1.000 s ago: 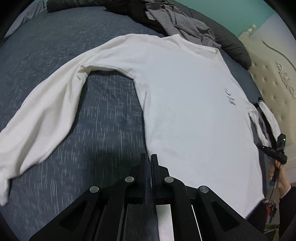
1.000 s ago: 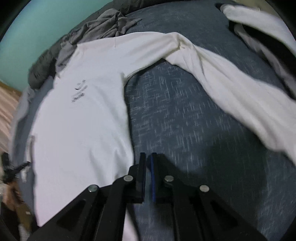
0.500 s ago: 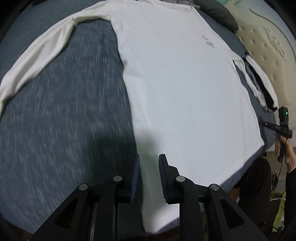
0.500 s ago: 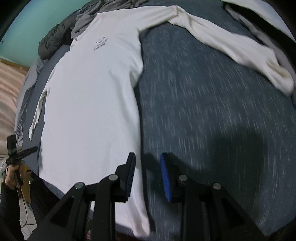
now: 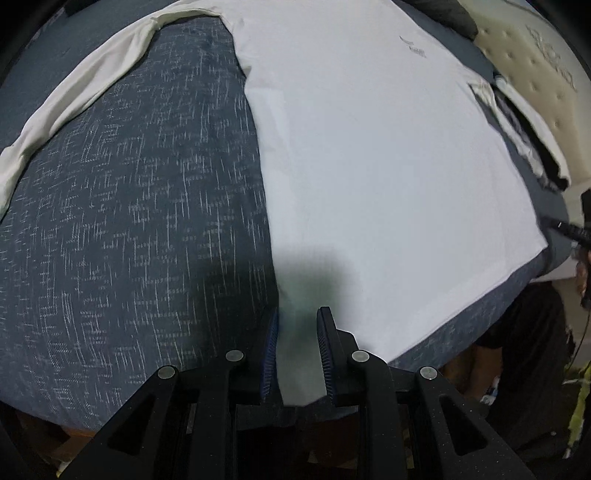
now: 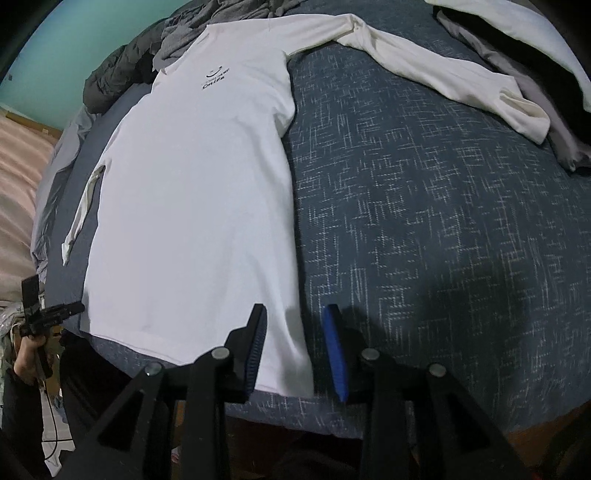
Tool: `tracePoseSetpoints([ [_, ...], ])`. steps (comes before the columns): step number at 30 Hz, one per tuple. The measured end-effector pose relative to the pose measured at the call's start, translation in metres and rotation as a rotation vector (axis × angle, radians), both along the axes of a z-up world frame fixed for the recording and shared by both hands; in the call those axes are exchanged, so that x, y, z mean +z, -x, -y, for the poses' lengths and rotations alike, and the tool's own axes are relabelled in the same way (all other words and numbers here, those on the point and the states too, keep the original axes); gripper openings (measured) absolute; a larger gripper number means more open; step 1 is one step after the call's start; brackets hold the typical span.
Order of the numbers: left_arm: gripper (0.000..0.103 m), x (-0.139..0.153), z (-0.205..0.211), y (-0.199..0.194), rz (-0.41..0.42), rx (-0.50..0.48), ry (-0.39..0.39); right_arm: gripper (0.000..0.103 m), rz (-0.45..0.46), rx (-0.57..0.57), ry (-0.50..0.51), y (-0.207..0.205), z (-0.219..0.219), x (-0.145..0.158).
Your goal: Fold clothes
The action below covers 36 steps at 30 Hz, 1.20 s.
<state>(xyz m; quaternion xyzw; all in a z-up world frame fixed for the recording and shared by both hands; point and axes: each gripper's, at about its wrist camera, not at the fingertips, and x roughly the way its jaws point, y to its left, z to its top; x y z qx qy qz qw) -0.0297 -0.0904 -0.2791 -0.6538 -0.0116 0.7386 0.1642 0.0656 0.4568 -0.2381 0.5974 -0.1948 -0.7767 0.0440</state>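
Shirt: a white long-sleeved shirt [image 5: 369,177] lay flat and face up on the bed, filling the centre and right of the left wrist view and the left-centre of the right wrist view; its hem ran along the bed's near edge at the bottom of both frames.
Print: a small dark smile-and-lettering print [image 6: 216,78] sat on the chest, toward the upper left of the right wrist view.
Sleeves: one sleeve [image 6: 443,74] stretched out across the upper right of the right wrist view, cuff at the right edge; the other [image 5: 85,88] curved down the upper left of the left wrist view.
Left gripper: the left gripper [image 5: 297,321] pointed steeply down over the hem corner at lower centre, fingers spread apart, with the shirt's side edge seen between them; the pads did not press the cloth.
Right gripper: the right gripper [image 6: 293,314] hung over the opposite hem corner at lower centre, its jaws opening, the shirt's corner seen in the gap and not pinched.
Bed: a dark blue bedspread [image 6: 424,221] with pale flecks lay under everything.
Other clothes: a grey crumpled pile [image 6: 177,40] lay beyond the collar at the top left of the right wrist view; black and white garments [image 6: 517,33] sat at the upper right.
Headboard: a cream tufted headboard [image 5: 535,66] showed in the upper right of the left wrist view.
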Motion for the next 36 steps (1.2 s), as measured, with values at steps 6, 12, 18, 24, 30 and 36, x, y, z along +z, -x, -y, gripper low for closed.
tracePoseSetpoints([
  [6, 0.003, -0.005, -0.007, -0.003, -0.015, -0.018, -0.006, 0.032, -0.008, -0.013, 0.011, 0.009, 0.008, -0.001],
  [12, 0.003, 0.018, 0.005, -0.006, -0.064, -0.004, -0.044, 0.040, -0.001, -0.014, -0.005, 0.010, 0.017, 0.001],
  [18, 0.003, 0.020, 0.017, -0.005, -0.071, 0.035, -0.065, 0.048, 0.054, -0.001, -0.001, 0.010, 0.022, -0.010],
  [24, 0.003, 0.024, 0.042, -0.029, -0.076, 0.029, -0.068, 0.045, 0.113, -0.007, 0.026, 0.010, 0.026, -0.037],
  [30, 0.003, 0.036, 0.050, -0.030, -0.094, 0.024, -0.084, 0.006, 0.060, 0.077, 0.026, 0.004, 0.037, -0.016],
  [36, 0.003, 0.049, 0.059, -0.039, -0.102, 0.011, -0.072, 0.006, 0.028, 0.154, -0.017, -0.009, 0.046, 0.014],
])
